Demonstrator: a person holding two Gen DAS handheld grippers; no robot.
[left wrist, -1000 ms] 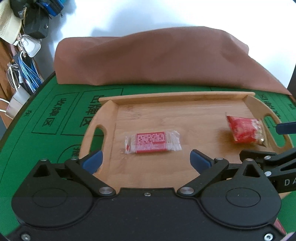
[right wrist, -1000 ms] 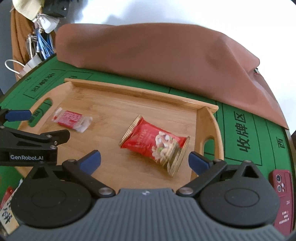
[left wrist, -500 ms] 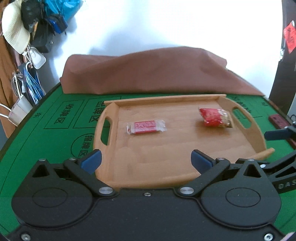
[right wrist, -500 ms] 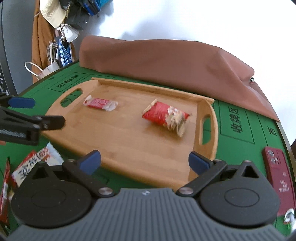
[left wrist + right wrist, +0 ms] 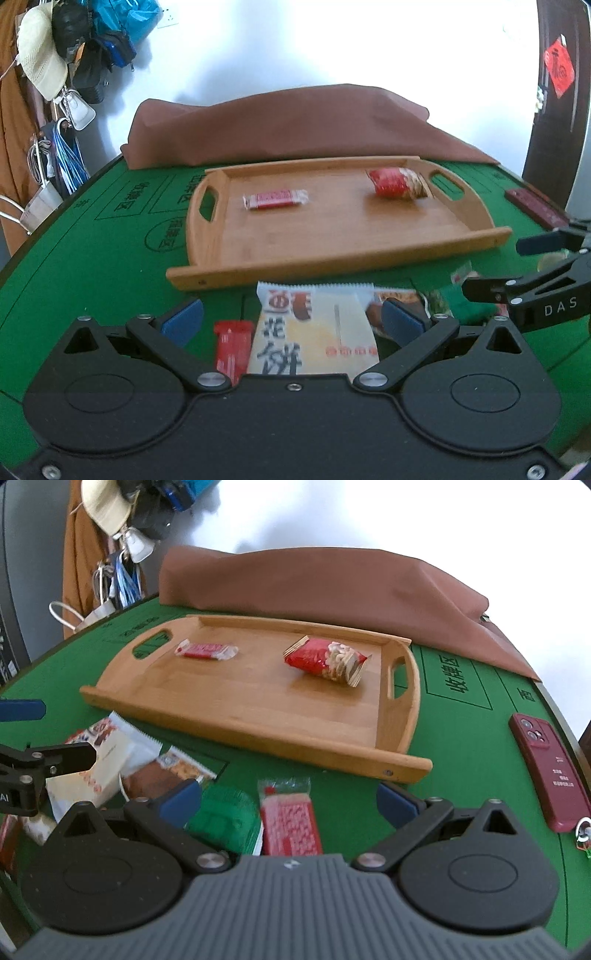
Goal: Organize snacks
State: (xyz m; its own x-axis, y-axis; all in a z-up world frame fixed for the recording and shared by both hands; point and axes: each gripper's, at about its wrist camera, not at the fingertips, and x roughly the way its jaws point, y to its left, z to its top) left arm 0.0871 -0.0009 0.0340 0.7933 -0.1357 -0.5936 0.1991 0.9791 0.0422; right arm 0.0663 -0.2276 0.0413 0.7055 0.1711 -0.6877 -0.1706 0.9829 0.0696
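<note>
Green felt [image 5: 461,753] printed with boxed black Chinese characters covered the table, with a brown cloth [image 5: 332,587] heaped along its far edge and a dark red phone [image 5: 550,771] lying near the right rim. On the felt sat a wooden tray [image 5: 332,254] holding two snacks well apart — a small red bar in a clear wrapper [image 5: 275,198] toward the left handle and a red bag [image 5: 327,659] close to the right handle — leaving the near half of its floor bare. Just short of the tray's front rim lay the loose snacks: a white packet [image 5: 314,332] with large black characters, a slim red packet [image 5: 232,347] beside it, a green packet [image 5: 221,818] and a red-and-white patterned bar [image 5: 290,823]. The left gripper [image 5: 291,319] hovered over the white packet, jaws spread wide and empty. The right gripper [image 5: 288,801] hung over the green packet and the patterned bar, jaws likewise wide, gripping nothing; "DAS" showed on its side in the left view.
</note>
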